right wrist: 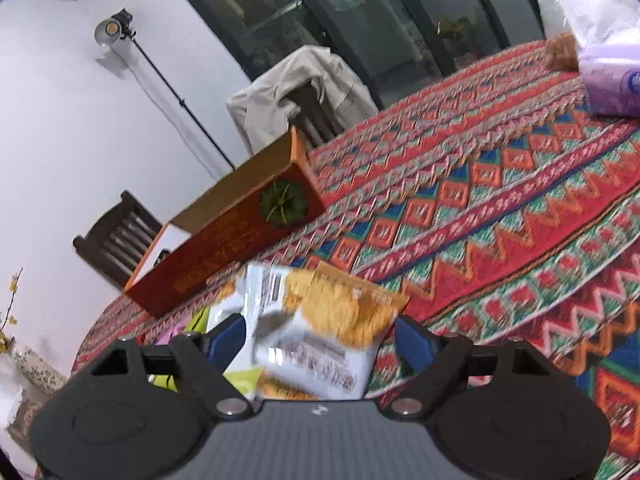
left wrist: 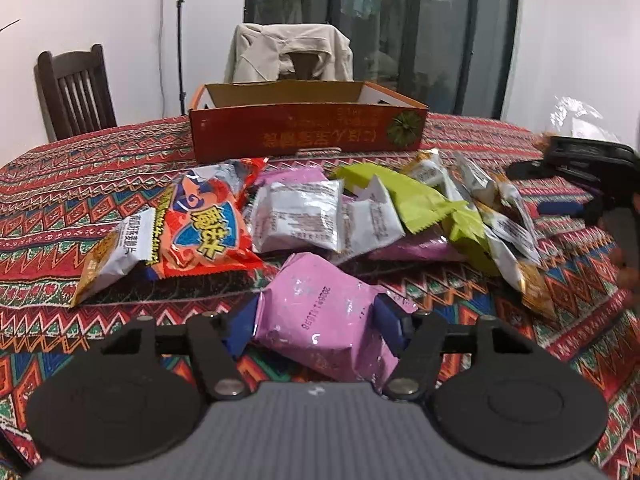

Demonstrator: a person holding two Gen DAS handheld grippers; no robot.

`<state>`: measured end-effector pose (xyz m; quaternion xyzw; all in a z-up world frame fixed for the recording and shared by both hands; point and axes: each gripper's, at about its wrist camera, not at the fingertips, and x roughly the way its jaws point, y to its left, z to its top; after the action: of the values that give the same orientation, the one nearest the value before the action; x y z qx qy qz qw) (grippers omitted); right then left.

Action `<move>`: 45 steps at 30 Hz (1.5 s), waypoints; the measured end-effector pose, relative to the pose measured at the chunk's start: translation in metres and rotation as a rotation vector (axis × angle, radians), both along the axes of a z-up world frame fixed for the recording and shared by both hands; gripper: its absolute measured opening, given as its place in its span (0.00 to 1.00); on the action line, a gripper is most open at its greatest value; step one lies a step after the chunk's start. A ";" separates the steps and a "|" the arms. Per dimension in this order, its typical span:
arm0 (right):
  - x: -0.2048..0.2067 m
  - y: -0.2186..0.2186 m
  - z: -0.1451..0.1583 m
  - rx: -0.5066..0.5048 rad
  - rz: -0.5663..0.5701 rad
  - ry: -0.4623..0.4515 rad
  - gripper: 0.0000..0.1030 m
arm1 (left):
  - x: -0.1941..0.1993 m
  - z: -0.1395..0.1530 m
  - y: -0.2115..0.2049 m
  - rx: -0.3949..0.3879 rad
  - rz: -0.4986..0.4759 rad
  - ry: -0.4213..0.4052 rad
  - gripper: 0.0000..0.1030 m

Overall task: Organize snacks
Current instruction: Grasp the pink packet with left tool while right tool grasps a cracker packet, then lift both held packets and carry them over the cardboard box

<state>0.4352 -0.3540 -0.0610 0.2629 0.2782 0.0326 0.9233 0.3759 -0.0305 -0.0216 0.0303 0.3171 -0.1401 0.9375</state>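
Observation:
My left gripper (left wrist: 318, 322) is shut on a pink snack packet (left wrist: 324, 316), held just above the patterned tablecloth in front of a pile of snack packets (left wrist: 304, 216). An open orange cardboard box (left wrist: 308, 128) stands behind the pile. In the right wrist view my right gripper (right wrist: 320, 340) is shut on a white and yellow snack packet (right wrist: 320, 328) and is tilted, lifted above the table. The same orange box (right wrist: 228, 224) lies ahead to its left. My right gripper also shows at the right edge of the left wrist view (left wrist: 592, 184).
An orange-red packet (left wrist: 204, 228), white packets (left wrist: 296, 216) and green packets (left wrist: 420, 200) lie in the pile. A chair with a beige jacket (left wrist: 292, 54) stands behind the box and a dark wooden chair (left wrist: 72, 92) at left. A purple tissue pack (right wrist: 612, 84) sits at far right.

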 end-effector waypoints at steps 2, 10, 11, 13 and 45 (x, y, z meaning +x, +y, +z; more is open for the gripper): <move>0.007 0.004 0.003 -0.109 -0.006 0.004 0.79 | -0.005 0.001 -0.003 0.025 0.011 0.005 0.63; 0.001 0.024 -0.001 -0.329 0.081 0.047 0.56 | -0.013 0.003 -0.010 0.093 -0.050 -0.002 0.81; -0.003 0.025 0.000 -0.355 0.084 0.052 0.56 | -0.009 0.001 -0.010 0.096 -0.048 0.003 0.83; -0.012 0.026 0.001 -0.421 0.094 0.055 0.57 | -0.003 -0.001 -0.008 0.065 -0.048 0.028 0.84; -0.178 0.047 0.084 -0.445 0.254 -0.189 0.39 | -0.139 0.094 0.023 -0.085 0.109 -0.247 0.60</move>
<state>0.2570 -0.3074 0.0230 0.0122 0.2220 0.1106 0.9687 0.2367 -0.0074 0.0720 -0.0097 0.1944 -0.0976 0.9760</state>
